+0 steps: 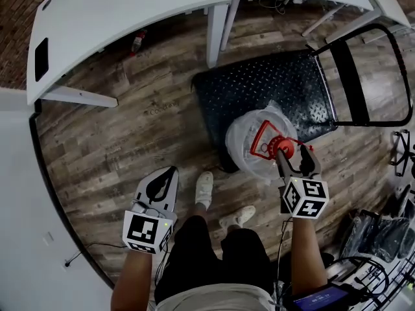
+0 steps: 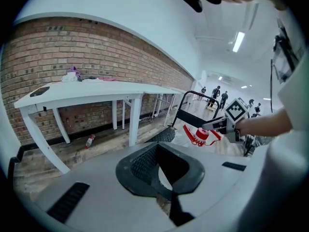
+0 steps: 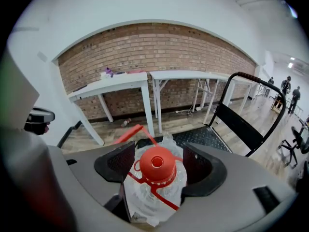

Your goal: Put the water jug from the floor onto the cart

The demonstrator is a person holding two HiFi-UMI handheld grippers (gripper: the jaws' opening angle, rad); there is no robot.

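Observation:
The water jug (image 1: pixel 254 140), clear and wrapped in thin plastic, has a red cap (image 3: pixel 157 164) and a red carry handle (image 1: pixel 267 135). It stands at the near edge of the black diamond-plate cart (image 1: pixel 272 83); I cannot tell whether it rests on the deck or the floor. My right gripper (image 1: pixel 296 154) is open, its jaws astride the cap with small gaps on both sides (image 3: pixel 158 150). My left gripper (image 1: pixel 170 171) hangs to the left over bare floor, jaws shut and empty. In the left gripper view the jug (image 2: pixel 205 138) and the right gripper (image 2: pixel 227 124) show beside the cart.
The cart's black push handle (image 1: pixel 389 76) stands up at its right end. White tables (image 1: pixel 130 18) run along the brick wall behind, with a small bottle (image 1: pixel 137 42) on the floor under one. The person's shoes (image 1: pixel 205 188) are between the grippers. Cables and gear (image 1: pixel 382 238) crowd the right.

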